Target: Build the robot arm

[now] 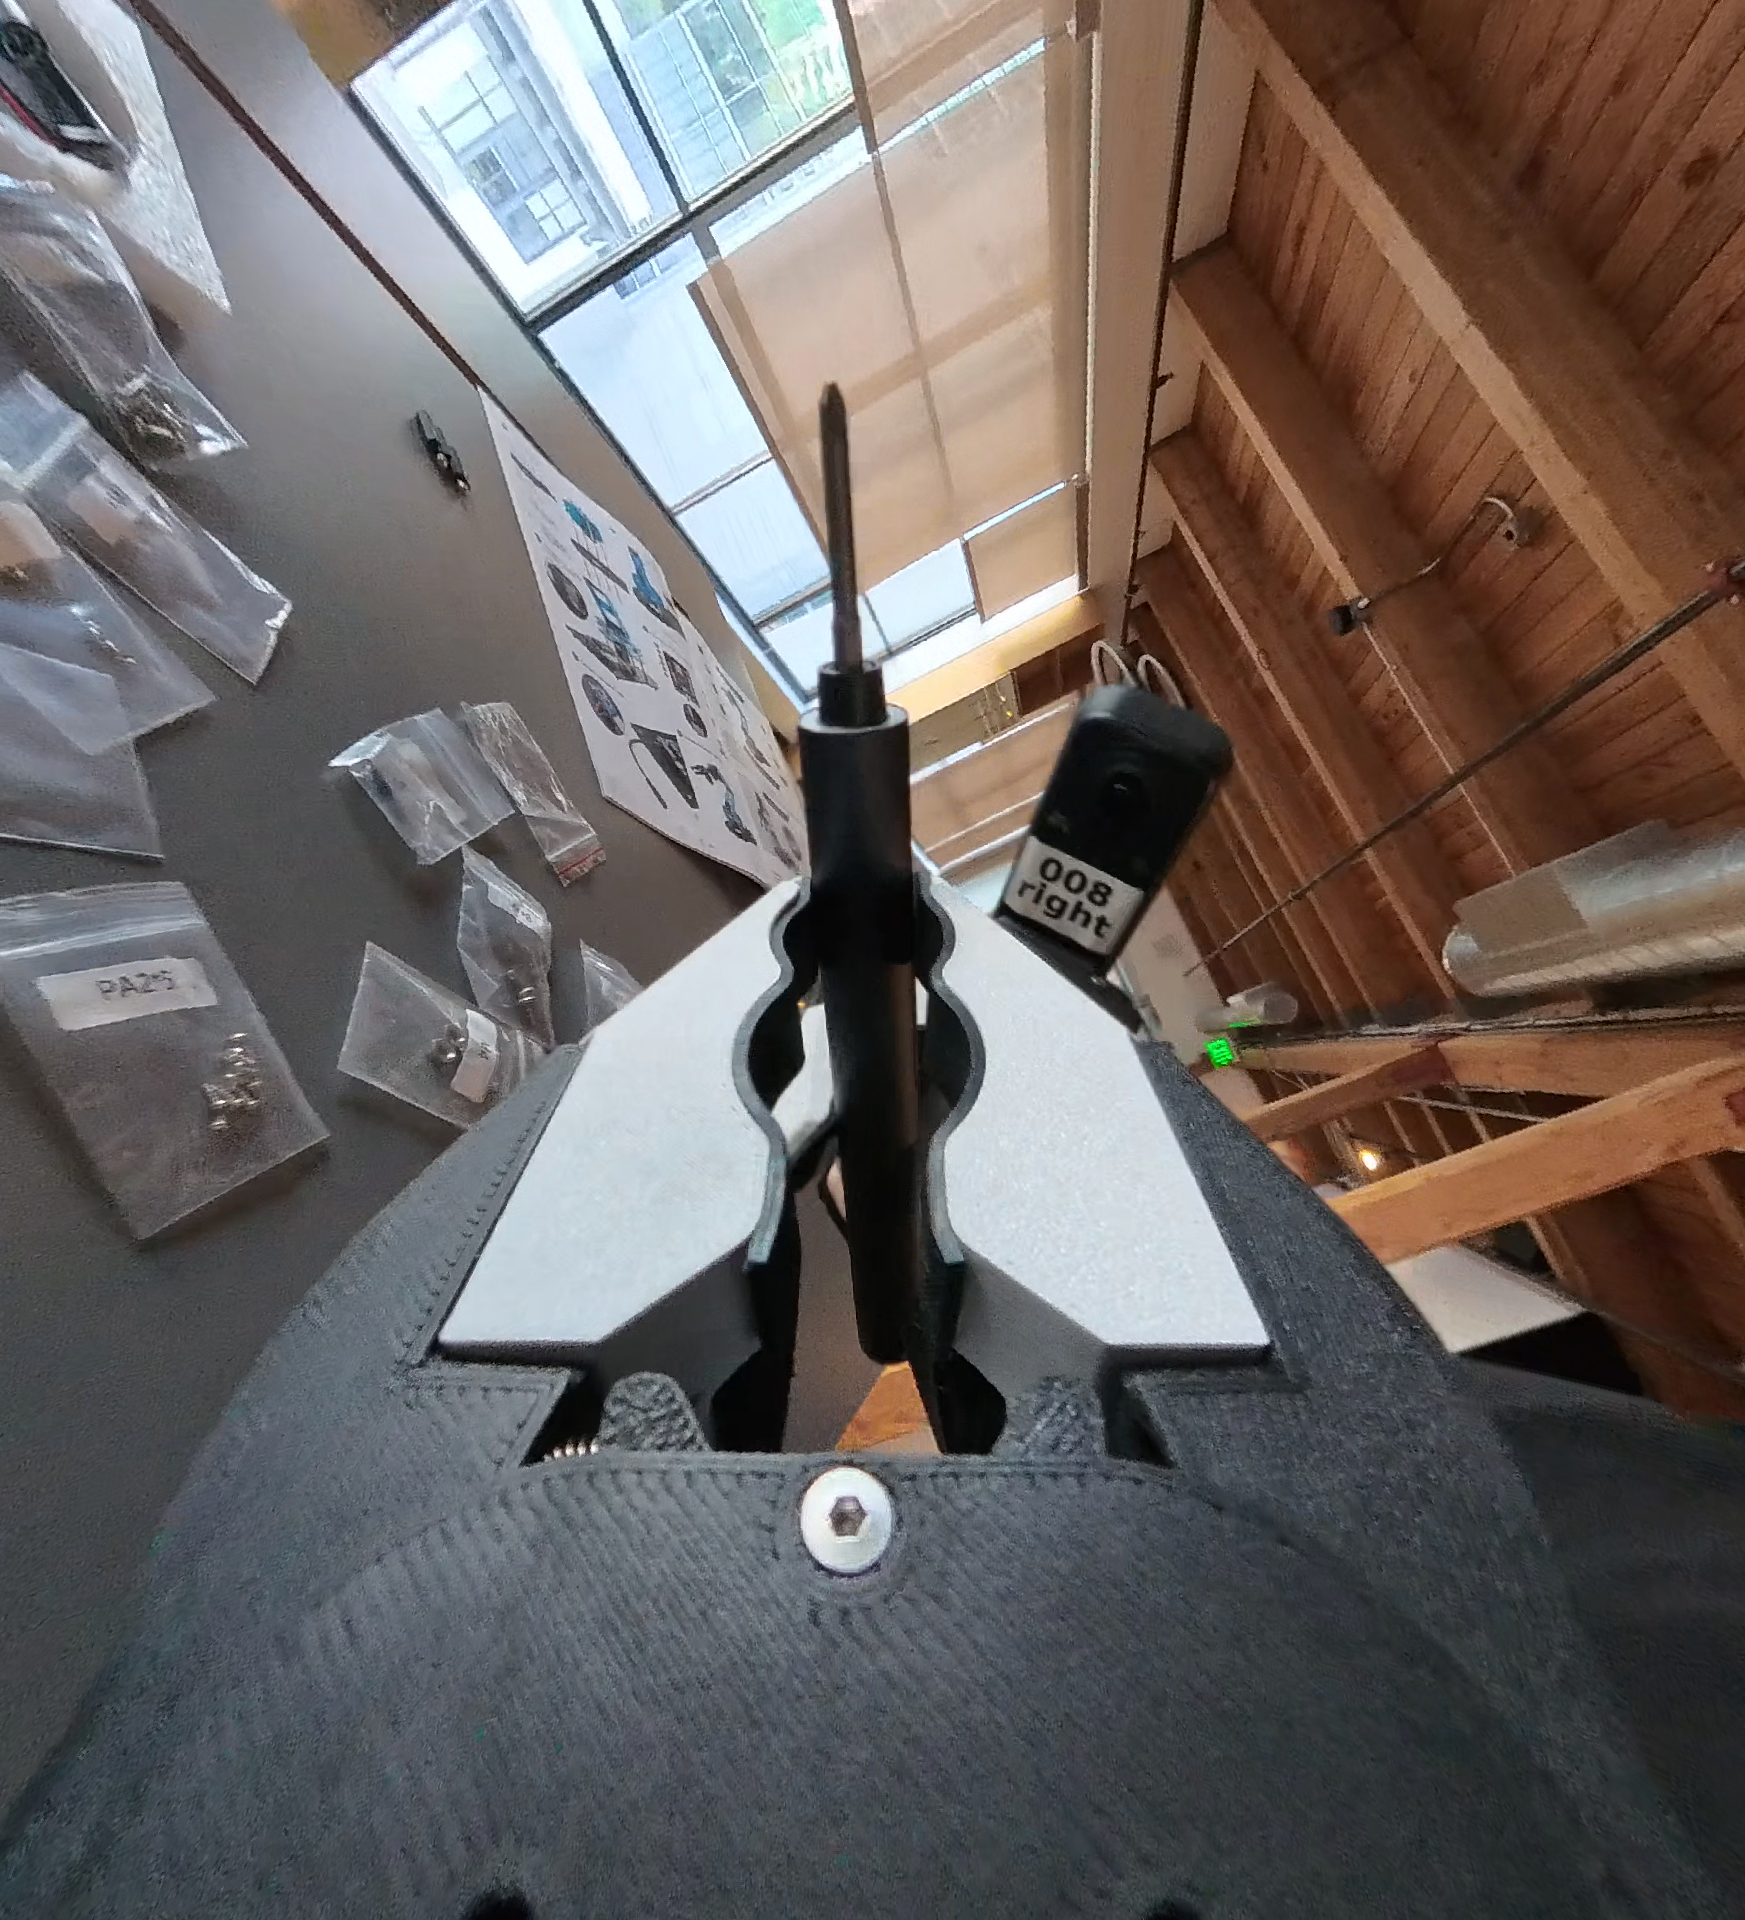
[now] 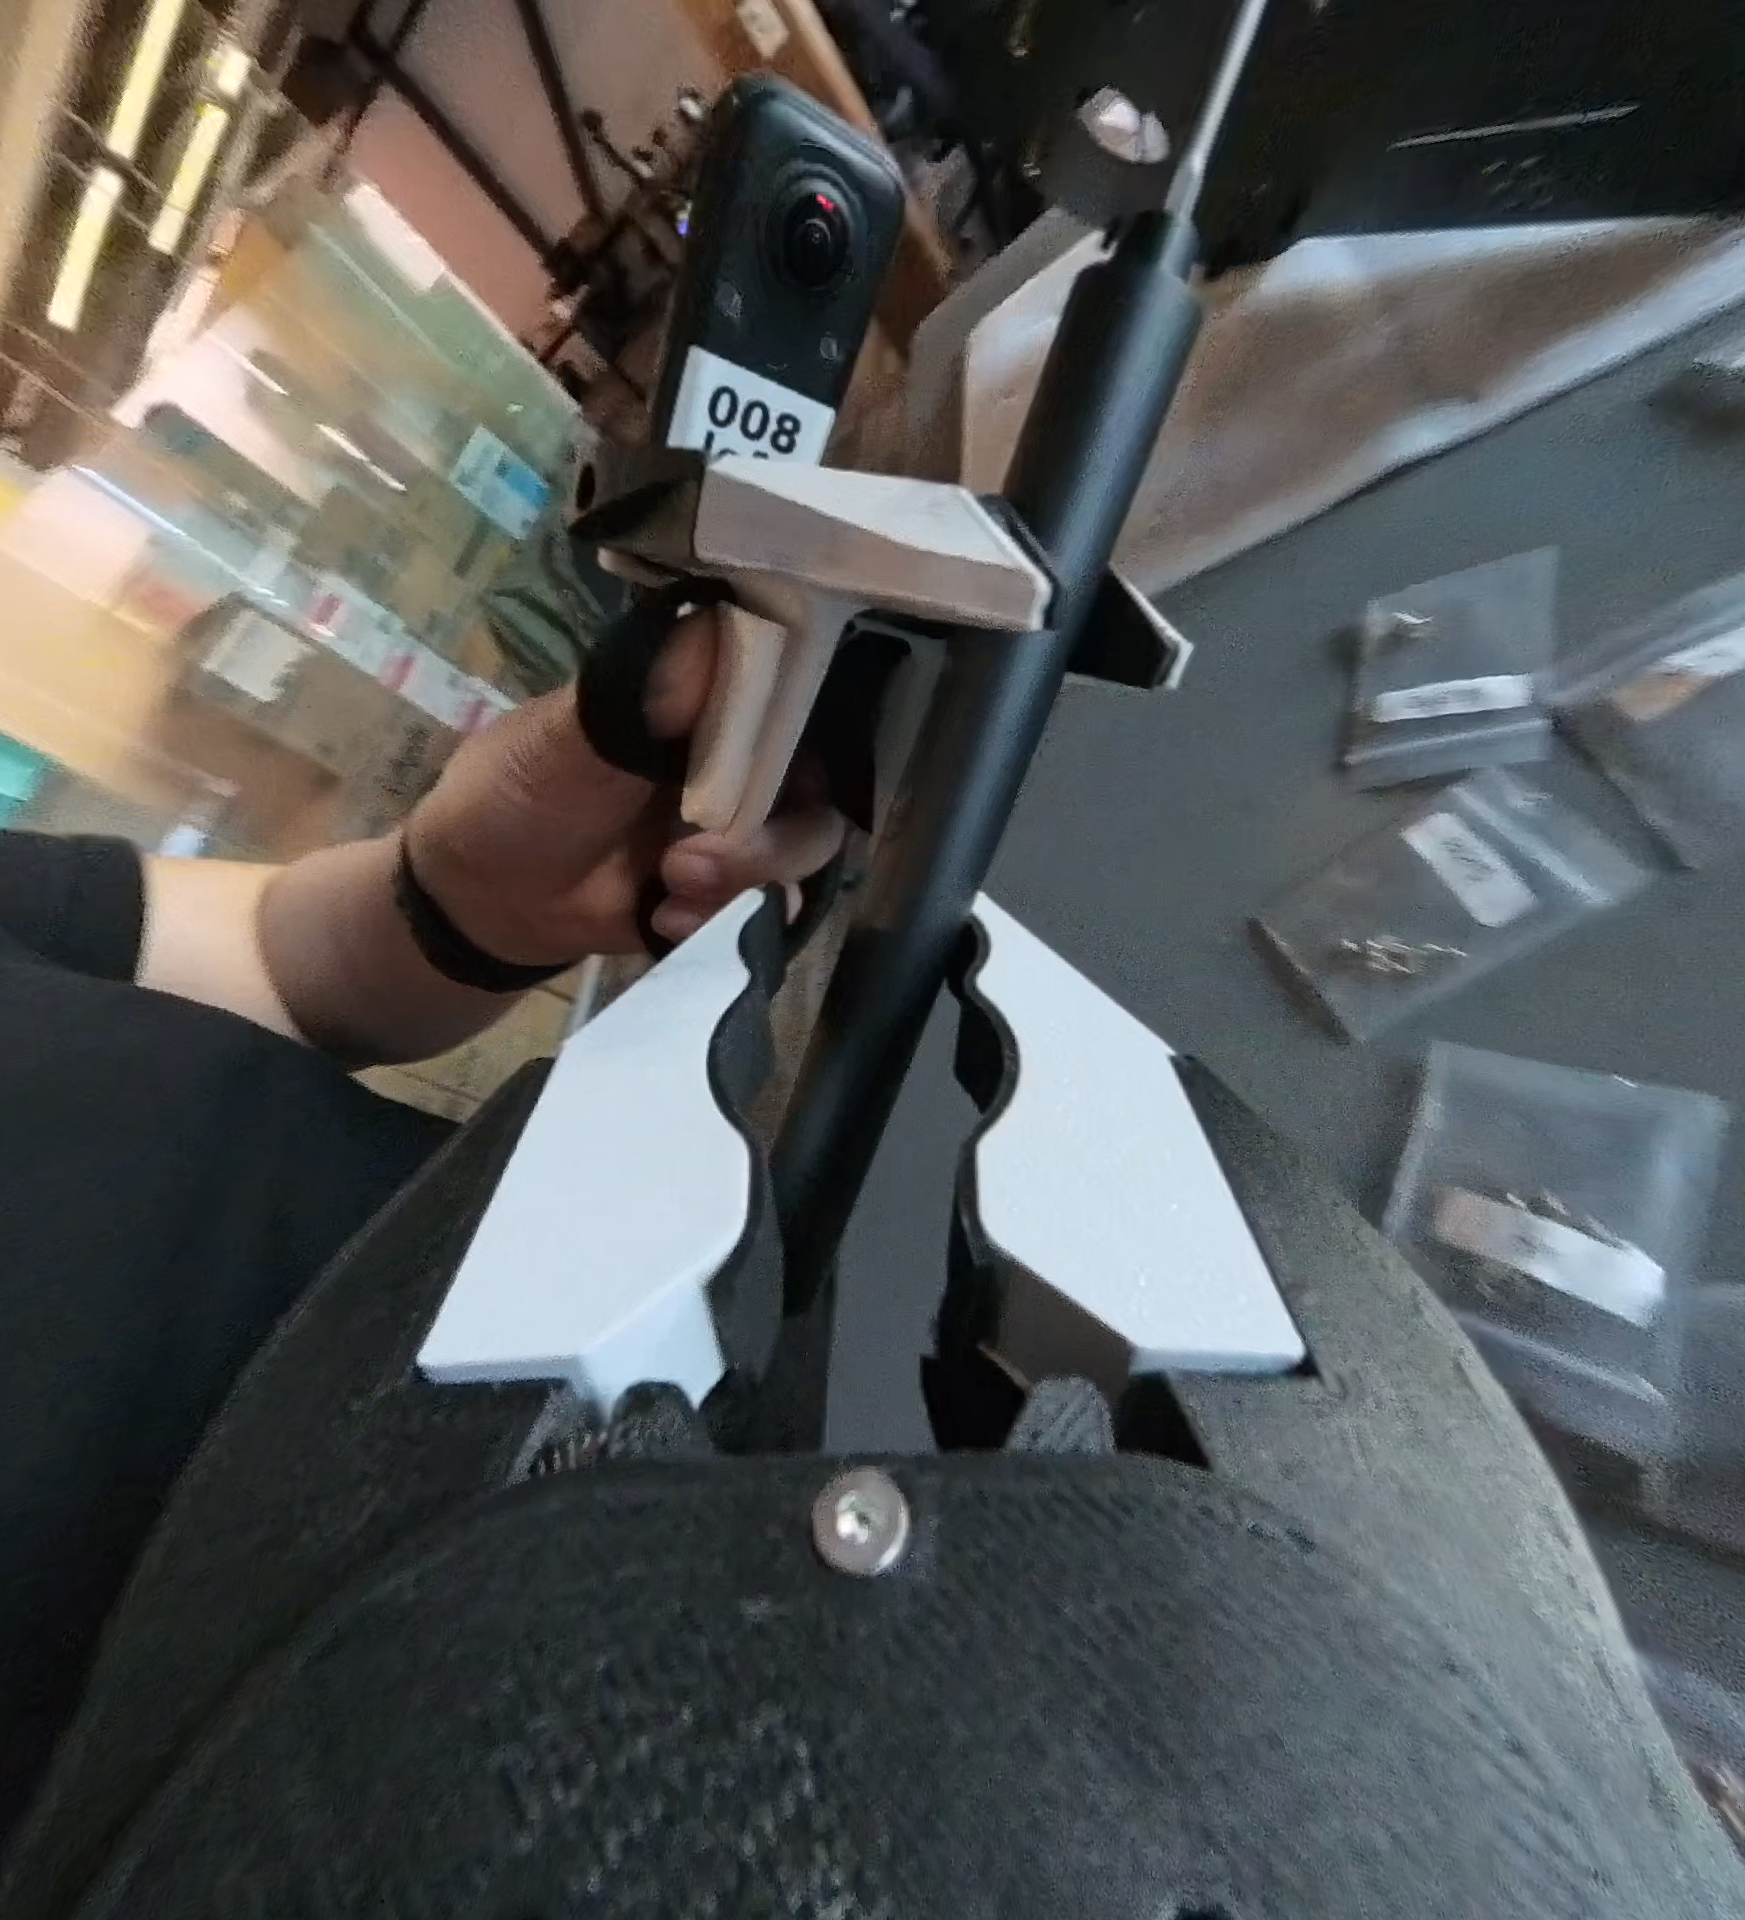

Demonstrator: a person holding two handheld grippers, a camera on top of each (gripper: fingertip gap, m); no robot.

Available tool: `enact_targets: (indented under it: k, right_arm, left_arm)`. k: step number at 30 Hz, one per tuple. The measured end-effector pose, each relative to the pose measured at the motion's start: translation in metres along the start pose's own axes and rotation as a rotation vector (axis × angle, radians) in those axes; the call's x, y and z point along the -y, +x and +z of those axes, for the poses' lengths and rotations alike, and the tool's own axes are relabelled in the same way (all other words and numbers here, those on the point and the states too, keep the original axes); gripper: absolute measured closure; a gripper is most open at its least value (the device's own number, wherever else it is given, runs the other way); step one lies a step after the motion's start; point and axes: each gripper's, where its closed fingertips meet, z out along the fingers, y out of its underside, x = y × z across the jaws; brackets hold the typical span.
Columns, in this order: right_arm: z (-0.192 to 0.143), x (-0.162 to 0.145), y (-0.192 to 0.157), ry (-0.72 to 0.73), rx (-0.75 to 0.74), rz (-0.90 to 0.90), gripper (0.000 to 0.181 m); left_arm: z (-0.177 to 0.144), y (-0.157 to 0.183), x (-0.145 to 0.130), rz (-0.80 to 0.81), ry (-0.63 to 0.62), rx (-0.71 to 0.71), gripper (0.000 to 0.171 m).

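Note:
My left gripper (image 1: 857,904) is shut on a black screwdriver (image 1: 852,790), gripping its handle at the fingertips with the metal bit pointing up and away. In the right wrist view, the left gripper (image 2: 1044,592) clamps the same screwdriver (image 2: 1086,468) partway up its handle, with a person's hand (image 2: 535,810) on its grip. My right gripper (image 2: 866,920) is open around the lower end of the handle. The handle leans against the left finger (image 2: 639,1164), with a gap at the right finger. The right gripper's camera (image 1: 1117,800) shows just behind the left fingers.
Several clear bags of small screws (image 1: 151,1049) lie on the dark table (image 1: 348,436), also seen in the blurred right wrist view (image 2: 1450,862). A printed picture sheet (image 1: 639,665) lies near the table's far edge. Windows and a wooden ceiling are beyond. There is about 7 cm between the tips of the two grippers.

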Motion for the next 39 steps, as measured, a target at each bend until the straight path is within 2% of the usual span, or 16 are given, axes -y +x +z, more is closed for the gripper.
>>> enact_targets:
  k: [2, 4, 5, 11, 13, 14, 15, 17, 20, 21, 23, 26, 28, 33, 36, 39]
  right_arm:
    - [0.010, 0.006, -0.002, 0.019, 0.043, 0.046, 0.161]
    - [0.017, 0.014, -0.004, 0.044, 0.085, 0.097, 0.156]
    - [0.021, 0.018, -0.005, 0.048, 0.097, 0.115, 0.163]
    - [0.056, 0.037, 0.000, 0.046, 0.095, 0.147, 0.164]
    - [0.063, 0.048, -0.004, 0.078, 0.167, 0.233, 0.165]
    - [0.067, 0.054, -0.008, 0.096, 0.215, 0.272, 0.165]
    - [0.070, 0.061, -0.012, 0.119, 0.259, 0.309, 0.165]
    - [0.076, 0.076, -0.021, 0.186, 0.338, 0.357, 0.165]
    - [0.090, 0.095, -0.029, 0.270, 0.385, 0.423, 0.165]
    - [0.094, 0.101, -0.029, 0.297, 0.381, 0.436, 0.165]
    - [0.104, 0.104, -0.021, 0.312, 0.311, 0.443, 0.165]
    - [0.117, 0.103, -0.009, 0.298, 0.225, 0.438, 0.165]
    - [0.122, 0.103, -0.005, 0.318, 0.201, 0.458, 0.165]
    - [0.130, 0.101, -0.006, 0.371, 0.241, 0.534, 0.165]
    - [0.132, 0.097, -0.005, 0.383, 0.259, 0.554, 0.165]
    - [0.130, 0.096, -0.006, 0.395, 0.283, 0.552, 0.165]
  left_arm:
    - [-0.011, 0.003, 0.005, 0.045, 0.000, 0.010, 0.156]
    - [-0.023, 0.001, 0.011, 0.095, -0.006, 0.038, 0.156]
    - [-0.028, 0.002, 0.015, 0.109, -0.004, 0.036, 0.156]
    - [-0.052, -0.006, 0.043, 0.097, -0.036, 0.009, 0.156]
    - [-0.062, -0.004, 0.052, 0.071, -0.121, -0.044, 0.156]
    - [-0.068, -0.003, 0.056, 0.053, -0.183, -0.063, 0.152]
    - [-0.077, -0.003, 0.061, 0.040, -0.248, -0.070, 0.137]
    - [-0.101, 0.008, 0.075, 0.042, -0.384, -0.107, 0.132]
    - [-0.152, 0.028, 0.112, 0.117, -0.565, -0.111, 0.138]
    - [-0.168, 0.029, 0.132, 0.177, -0.618, -0.076, 0.143]
    - [-0.188, 0.019, 0.181, 0.302, -0.709, 0.031, 0.141]
    - [-0.184, -0.021, 0.247, 0.379, -0.872, 0.179, 0.139]
    - [-0.159, -0.043, 0.265, 0.320, -0.951, 0.175, 0.147]
    - [-0.118, -0.078, 0.237, 0.082, -1.256, 0.080, 0.154]
    - [-0.106, -0.093, 0.220, 0.070, -1.438, 0.080, 0.153]
    - [-0.108, -0.088, 0.211, 0.059, -1.632, 0.047, 0.147]
